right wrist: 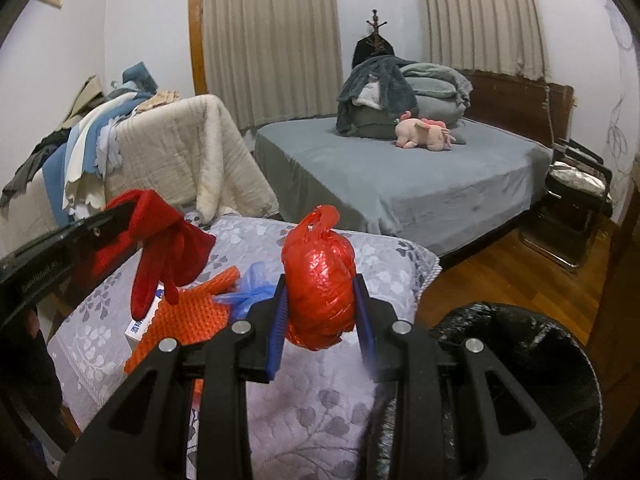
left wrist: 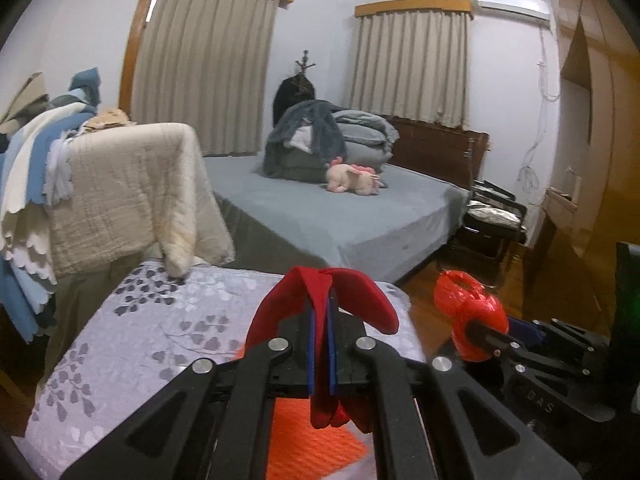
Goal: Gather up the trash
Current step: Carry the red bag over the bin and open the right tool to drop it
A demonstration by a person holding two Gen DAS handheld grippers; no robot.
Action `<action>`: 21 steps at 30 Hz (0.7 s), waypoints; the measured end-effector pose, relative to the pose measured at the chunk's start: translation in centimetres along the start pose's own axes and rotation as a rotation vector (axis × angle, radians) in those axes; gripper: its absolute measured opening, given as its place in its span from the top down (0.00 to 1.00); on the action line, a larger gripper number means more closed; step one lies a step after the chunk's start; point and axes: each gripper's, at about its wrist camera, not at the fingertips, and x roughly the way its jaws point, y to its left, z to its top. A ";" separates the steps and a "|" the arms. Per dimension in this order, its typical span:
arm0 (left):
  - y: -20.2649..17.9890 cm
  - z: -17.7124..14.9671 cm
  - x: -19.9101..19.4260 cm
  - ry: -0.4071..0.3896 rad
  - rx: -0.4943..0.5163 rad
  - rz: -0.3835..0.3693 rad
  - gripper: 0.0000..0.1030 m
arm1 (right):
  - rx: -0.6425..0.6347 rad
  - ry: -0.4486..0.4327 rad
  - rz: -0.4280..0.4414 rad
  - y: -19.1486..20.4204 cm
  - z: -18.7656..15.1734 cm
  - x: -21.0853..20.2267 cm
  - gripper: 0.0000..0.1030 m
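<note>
My left gripper [left wrist: 320,344] is shut on a red glove [left wrist: 332,300] and holds it above the floral bedspread [left wrist: 132,344]; the glove also shows in the right wrist view [right wrist: 160,248]. My right gripper [right wrist: 322,312] is shut on a knotted red plastic bag [right wrist: 320,280], held above the bedspread's edge; the bag also shows in the left wrist view [left wrist: 468,312]. A bin lined with a black bag [right wrist: 532,360] stands open at the lower right. An orange knitted glove [right wrist: 188,320], a crumpled blue plastic bag [right wrist: 248,288] and a small white box [right wrist: 138,326] lie on the bedspread.
A chair draped with cream and blue blankets [right wrist: 160,152] stands beyond the bedspread. A grey bed [right wrist: 400,184] with folded bedding and a pink plush toy [right wrist: 424,132] fills the back. A black chair [right wrist: 576,200] and wooden floor [right wrist: 500,280] lie to the right.
</note>
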 end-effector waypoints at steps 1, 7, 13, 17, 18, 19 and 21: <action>-0.7 0.0 0.0 0.001 0.007 -0.015 0.96 | 0.002 -0.003 -0.006 -0.2 0.0 -0.3 0.71; -5.4 -0.2 0.4 0.014 0.044 -0.121 0.96 | 0.022 -0.019 -0.067 -3.3 -0.5 -3.1 0.71; -10.1 -1.1 1.9 0.054 0.063 -0.226 0.96 | 0.062 -0.007 -0.154 -7.6 -2.0 -5.4 0.71; -13.2 -1.8 2.9 0.079 0.078 -0.294 0.96 | 0.094 0.014 -0.225 -10.9 -3.5 -6.7 0.71; -14.2 -2.1 3.2 0.089 0.085 -0.311 0.96 | 0.103 0.020 -0.242 -11.7 -3.9 -6.9 0.71; -15.1 -2.3 3.6 0.099 0.089 -0.329 0.96 | 0.110 0.024 -0.255 -12.2 -4.1 -7.0 0.71; -16.6 -2.7 4.3 0.116 0.098 -0.357 0.96 | 0.130 0.035 -0.289 -13.7 -4.9 -7.3 0.71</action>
